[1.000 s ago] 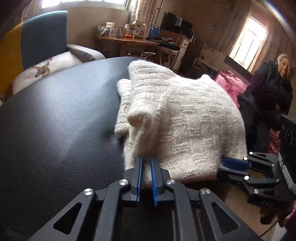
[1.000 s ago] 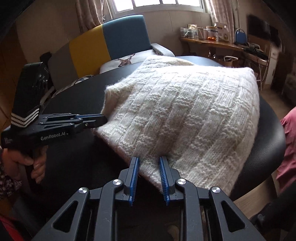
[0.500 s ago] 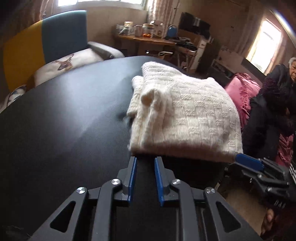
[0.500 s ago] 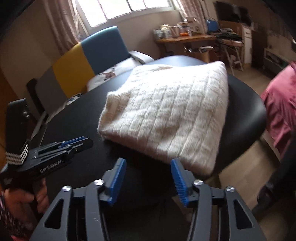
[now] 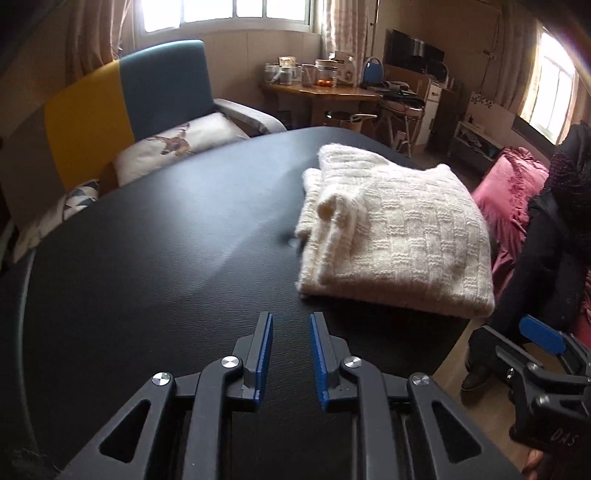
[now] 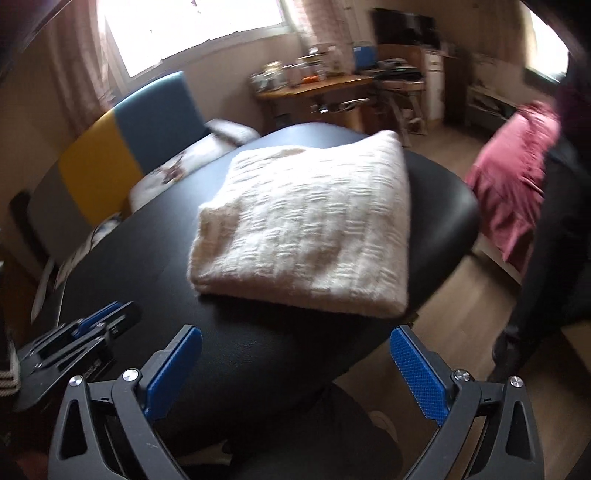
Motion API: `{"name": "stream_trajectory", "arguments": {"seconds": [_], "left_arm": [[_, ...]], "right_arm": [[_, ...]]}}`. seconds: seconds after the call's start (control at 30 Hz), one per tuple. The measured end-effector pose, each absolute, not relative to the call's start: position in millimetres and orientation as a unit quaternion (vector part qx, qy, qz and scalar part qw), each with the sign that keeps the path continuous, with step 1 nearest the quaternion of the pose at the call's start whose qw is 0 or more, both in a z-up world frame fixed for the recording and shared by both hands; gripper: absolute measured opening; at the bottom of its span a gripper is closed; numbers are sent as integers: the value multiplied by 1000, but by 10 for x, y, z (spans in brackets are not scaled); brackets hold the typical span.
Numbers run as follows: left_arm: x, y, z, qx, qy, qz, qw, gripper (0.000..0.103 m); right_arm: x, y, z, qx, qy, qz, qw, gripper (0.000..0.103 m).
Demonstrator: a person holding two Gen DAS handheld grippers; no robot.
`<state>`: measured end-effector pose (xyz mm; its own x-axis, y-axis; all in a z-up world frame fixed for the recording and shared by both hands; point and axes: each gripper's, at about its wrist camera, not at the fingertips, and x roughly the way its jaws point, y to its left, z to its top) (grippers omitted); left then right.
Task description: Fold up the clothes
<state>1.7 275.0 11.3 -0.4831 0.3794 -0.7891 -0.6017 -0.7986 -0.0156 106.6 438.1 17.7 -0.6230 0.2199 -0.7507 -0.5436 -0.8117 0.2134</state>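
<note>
We are seeing daylight pouring through the windows (image 5: 225, 13) behind the desk (image 5: 147, 258), which are blowing out to white in both views. A pale sheen is running across the desk's dark top toward its far edge. The right wrist view is smearing with motion blur, while the left is staying sharp. Fisheye bending is curving the edges, and the corners are darkening.

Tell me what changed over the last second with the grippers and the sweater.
Both grippers let go of the sweater and drew back toward the near table edge. The left gripper opened slightly; the right gripper opened wide. The sweater stayed folded on the black table.
</note>
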Motion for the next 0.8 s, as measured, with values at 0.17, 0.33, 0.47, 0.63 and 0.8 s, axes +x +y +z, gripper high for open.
{"name": "stream_trajectory", "arguments": {"seconds": [0.17, 0.33, 0.47, 0.63, 0.8], "left_arm": [[95, 2674, 189, -409, 139, 857, 280, 20], [130, 2670, 221, -407, 133, 858, 282, 20], [171, 2691, 239, -406, 131, 858, 287, 20], [198, 2688, 253, -406, 121, 853, 304, 20], [159, 2667, 229, -407, 114, 860, 286, 20]], "right_arm": [[1191, 4405, 210, -345, 204, 877, 265, 103], [1197, 4410, 199, -345, 191, 880, 265, 103], [1188, 4350, 258, -336, 172, 890, 255, 103], [1179, 4335, 298, -330, 165, 895, 252, 103], [1165, 4352, 271, -334, 170, 893, 250, 103]]}}
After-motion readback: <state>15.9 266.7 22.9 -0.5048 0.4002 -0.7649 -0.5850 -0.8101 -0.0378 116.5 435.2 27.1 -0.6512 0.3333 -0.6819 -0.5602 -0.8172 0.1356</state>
